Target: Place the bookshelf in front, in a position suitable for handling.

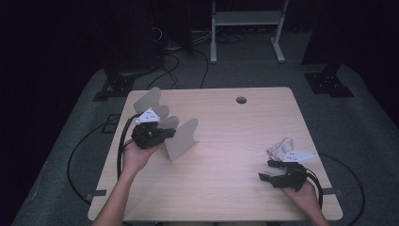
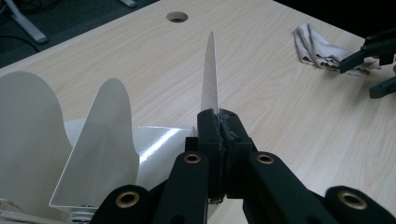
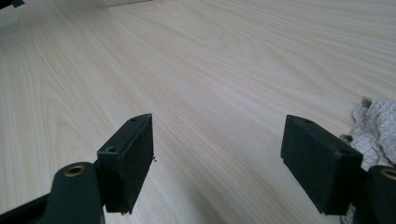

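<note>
On table left: left gripper [image 2: 219, 122] clenched on thin upright divider [image 2: 209, 74] of pale metal rack [image 1: 181, 139]; right gripper [image 3: 217, 163] released.

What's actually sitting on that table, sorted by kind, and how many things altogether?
Metal divider rack with upright curved plates: 1
Crumpled cloth: 1
Handheld grippers: 2, the left gripper shut on one plate of the rack, the right gripper with its fingers apart over bare wood
Total: 4
</note>
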`<state>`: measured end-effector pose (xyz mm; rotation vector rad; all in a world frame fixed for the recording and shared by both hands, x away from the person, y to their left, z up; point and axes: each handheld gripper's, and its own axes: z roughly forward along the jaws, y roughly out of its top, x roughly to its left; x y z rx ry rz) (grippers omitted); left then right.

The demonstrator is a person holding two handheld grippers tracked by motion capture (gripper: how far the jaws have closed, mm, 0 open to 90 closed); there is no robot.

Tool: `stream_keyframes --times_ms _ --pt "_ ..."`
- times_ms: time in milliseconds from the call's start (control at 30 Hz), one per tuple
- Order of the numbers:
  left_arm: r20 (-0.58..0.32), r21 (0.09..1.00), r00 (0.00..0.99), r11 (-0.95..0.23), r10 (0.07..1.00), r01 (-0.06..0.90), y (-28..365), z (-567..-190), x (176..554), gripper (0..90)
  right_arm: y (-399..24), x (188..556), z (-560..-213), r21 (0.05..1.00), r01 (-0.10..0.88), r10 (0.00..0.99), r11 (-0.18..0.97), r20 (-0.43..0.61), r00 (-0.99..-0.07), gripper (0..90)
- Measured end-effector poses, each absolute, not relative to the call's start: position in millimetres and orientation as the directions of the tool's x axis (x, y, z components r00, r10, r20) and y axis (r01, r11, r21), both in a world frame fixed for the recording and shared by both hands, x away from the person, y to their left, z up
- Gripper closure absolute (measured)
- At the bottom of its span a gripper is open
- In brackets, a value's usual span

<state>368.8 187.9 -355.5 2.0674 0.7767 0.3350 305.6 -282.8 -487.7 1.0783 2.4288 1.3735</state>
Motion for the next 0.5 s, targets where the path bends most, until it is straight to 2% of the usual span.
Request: stream_keyframes --times_ms 500 --pt "-0.051 0.818 0.782 -0.423 0.621 0.39 165.9 -356.5 357.0 88.9 -285.2 305.8 -485.3 0.805 0.509 0.645 0.304 0.218 -0.732 25.0"
